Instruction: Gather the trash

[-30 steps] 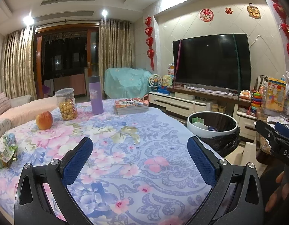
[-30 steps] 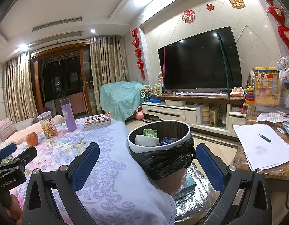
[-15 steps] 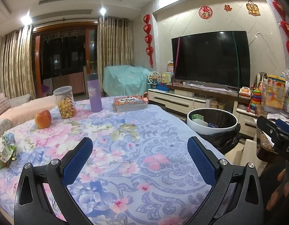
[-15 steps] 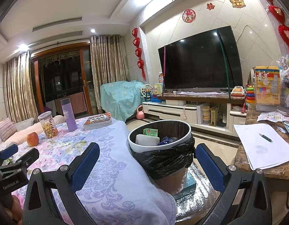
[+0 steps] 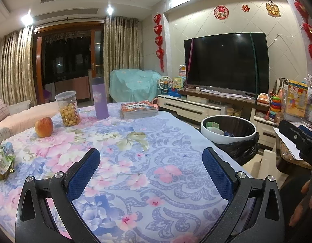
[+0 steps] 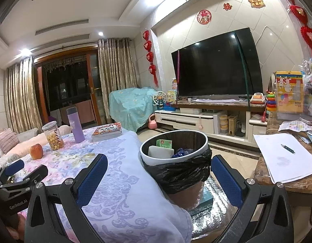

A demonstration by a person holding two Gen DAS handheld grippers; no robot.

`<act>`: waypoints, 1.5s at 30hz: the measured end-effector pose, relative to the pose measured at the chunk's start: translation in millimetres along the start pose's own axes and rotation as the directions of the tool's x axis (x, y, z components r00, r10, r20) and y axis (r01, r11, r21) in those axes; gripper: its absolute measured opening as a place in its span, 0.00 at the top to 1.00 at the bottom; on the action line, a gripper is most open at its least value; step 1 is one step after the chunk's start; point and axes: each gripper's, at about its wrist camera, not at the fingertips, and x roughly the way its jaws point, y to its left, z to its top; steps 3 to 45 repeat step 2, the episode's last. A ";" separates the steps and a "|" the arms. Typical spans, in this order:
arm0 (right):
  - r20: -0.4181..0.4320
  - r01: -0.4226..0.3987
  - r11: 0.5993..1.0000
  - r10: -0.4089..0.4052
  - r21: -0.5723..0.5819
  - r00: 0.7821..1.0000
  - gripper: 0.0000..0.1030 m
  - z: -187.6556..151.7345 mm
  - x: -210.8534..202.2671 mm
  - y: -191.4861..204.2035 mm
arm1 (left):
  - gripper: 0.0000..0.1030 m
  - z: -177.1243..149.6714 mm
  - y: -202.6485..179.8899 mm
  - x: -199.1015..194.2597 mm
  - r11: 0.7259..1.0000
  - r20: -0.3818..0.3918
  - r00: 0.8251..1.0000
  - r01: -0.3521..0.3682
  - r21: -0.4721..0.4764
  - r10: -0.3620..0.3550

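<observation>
A white-rimmed trash bin (image 6: 156,163) with a black bag stands beside the table's right edge; it holds a green carton (image 6: 164,143), a white piece and blue scraps. It also shows in the left wrist view (image 5: 227,138). A crumpled wrapper (image 5: 3,162) lies on the floral tablecloth (image 5: 135,151) at the far left. My left gripper (image 5: 151,169) is open and empty above the table's near part. My right gripper (image 6: 159,175) is open and empty, just in front of the bin.
On the table's far side stand an apple (image 5: 44,127), a snack jar (image 5: 67,108), a purple bottle (image 5: 100,100) and a stack of books (image 5: 138,109). A marble side table with papers and a pen (image 6: 287,148) is at the right. A TV cabinet stands behind.
The left gripper has tilted slightly, so the scene sits a little lower and the bin shows more fully. The right gripper has hardly moved. Both stay open.
</observation>
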 end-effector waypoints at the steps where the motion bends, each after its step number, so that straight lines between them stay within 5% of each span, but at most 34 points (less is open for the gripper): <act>1: 0.000 -0.003 1.000 0.003 0.001 1.000 0.00 0.4 -0.1 0.7 | 0.00 0.0 0.6 1.2 1.000 -0.003 1.000 0.002 -0.002 -0.002; 45: 0.000 -0.005 1.000 0.005 0.001 1.000 0.00 1.2 -0.3 1.3 | 0.00 0.0 1.5 2.2 1.000 -0.006 1.000 0.004 -0.006 -0.004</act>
